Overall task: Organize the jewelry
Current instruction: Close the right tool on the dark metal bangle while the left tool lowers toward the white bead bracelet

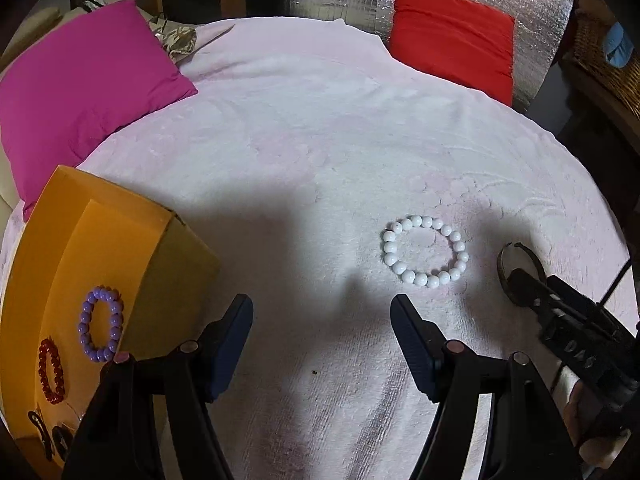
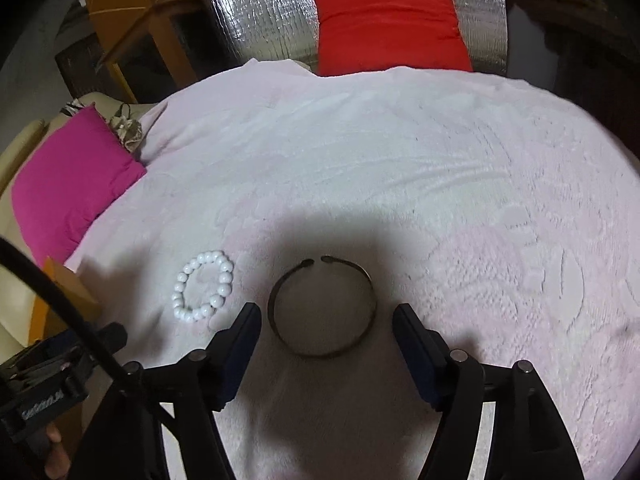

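Right gripper point(image 2: 326, 320) gaping, unclamped, astride thin open bangle point(image 2: 322, 308) at lower centre on soft blanket point(image 2: 440, 160). Left gripper point(image 1: 322, 320) likewise apart, empty, below white bead bracelet point(image 1: 425, 251). Likely to slip or squash into pile; orange box point(image 1: 60, 240) lower left.

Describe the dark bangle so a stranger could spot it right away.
On the pale pink blanket, look just ahead of the right gripper. The dark bangle lies flat beside the white bead bracelet; it alone is a thin band with a gap.
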Demonstrator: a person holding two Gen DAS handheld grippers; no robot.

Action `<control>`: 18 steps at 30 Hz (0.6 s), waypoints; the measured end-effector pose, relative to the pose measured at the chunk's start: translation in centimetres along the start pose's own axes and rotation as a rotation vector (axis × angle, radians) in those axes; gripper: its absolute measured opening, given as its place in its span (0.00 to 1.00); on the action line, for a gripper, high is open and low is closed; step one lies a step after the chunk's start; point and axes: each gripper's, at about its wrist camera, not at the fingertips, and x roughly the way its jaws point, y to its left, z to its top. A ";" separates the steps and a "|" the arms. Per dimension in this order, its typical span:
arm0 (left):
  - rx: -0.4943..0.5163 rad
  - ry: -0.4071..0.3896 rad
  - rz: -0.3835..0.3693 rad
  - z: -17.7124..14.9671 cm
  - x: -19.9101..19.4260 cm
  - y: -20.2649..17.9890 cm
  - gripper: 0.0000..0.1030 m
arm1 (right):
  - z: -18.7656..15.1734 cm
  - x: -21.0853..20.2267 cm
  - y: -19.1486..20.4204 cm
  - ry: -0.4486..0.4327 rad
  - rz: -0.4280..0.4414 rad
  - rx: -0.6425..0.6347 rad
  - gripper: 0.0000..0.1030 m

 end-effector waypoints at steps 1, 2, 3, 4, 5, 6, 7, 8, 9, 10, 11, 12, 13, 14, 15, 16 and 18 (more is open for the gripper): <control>0.002 0.000 -0.002 0.0 0.1 -0.1 0.70 | -0.1 0.1 0.4 -0.002 -0.022 -0.024 0.70; 0.002 0.001 -0.003 0.1 0.1 0.0 0.70 | -0.2 0.2 0.7 -0.004 -0.043 -0.049 0.68; 0.001 0.002 -0.003 0.2 0.3 0.0 0.70 | -0.3 0.2 1.0 -0.011 -0.066 -0.073 0.66; -0.003 0.004 -0.006 0.2 0.3 0.1 0.70 | -0.4 0.2 1.1 -0.017 -0.076 -0.090 0.65; -0.006 0.005 -0.009 0.2 0.4 0.1 0.70 | -0.6 0.1 1.2 -0.024 -0.081 -0.104 0.64; -0.008 0.005 -0.013 0.3 0.5 0.1 0.70 | -0.7 0.0 1.1 -0.031 -0.084 -0.111 0.59; -0.007 0.002 -0.016 0.3 0.5 0.0 0.70 | -0.7 -0.1 0.9 -0.033 -0.082 -0.106 0.59; -0.004 -0.002 -0.017 0.3 0.5 -0.1 0.70 | -0.6 -0.2 0.5 -0.029 -0.073 -0.090 0.59; -0.001 -0.005 -0.019 0.3 0.5 -0.3 0.70 | -0.6 -0.4 0.1 -0.027 -0.069 -0.075 0.59; 0.008 -0.011 -0.030 0.4 0.6 -0.5 0.70 | -0.5 -0.6 -0.2 -0.027 -0.071 -0.063 0.59; 0.013 -0.012 -0.038 0.4 0.6 -0.7 0.70 | -0.4 -0.7 -0.5 -0.026 -0.077 -0.051 0.59; 0.021 -0.015 -0.055 0.4 0.8 -1.1 0.70 | -0.4 -0.9 -1.0 -0.024 -0.083 -0.035 0.59; 0.026 -0.018 -0.068 0.5 0.9 -1.4 0.70 | -0.4 -1.1 -1.6 -0.021 -0.086 -0.019 0.59; 0.029 -0.020 -0.076 0.5 1.0 -1.7 0.70 | -0.4 -1.2 -2.0 -0.018 -0.089 -0.005 0.59; 0.034 -0.023 -0.082 0.6 1.3 -2.0 0.71 | -0.5 -1.5 -2.7 -0.016 -0.093 0.015 0.59; 0.036 -0.026 -0.084 0.8 1.4 -2.3 0.71 | -0.6 -1.6 -3.2 -0.013 -0.098 0.027 0.59; 0.042 -0.033 -0.100 1.0 2.0 -3.0 0.72 | -0.6 -1.8 -3.9 -0.005 -0.101 0.042 0.59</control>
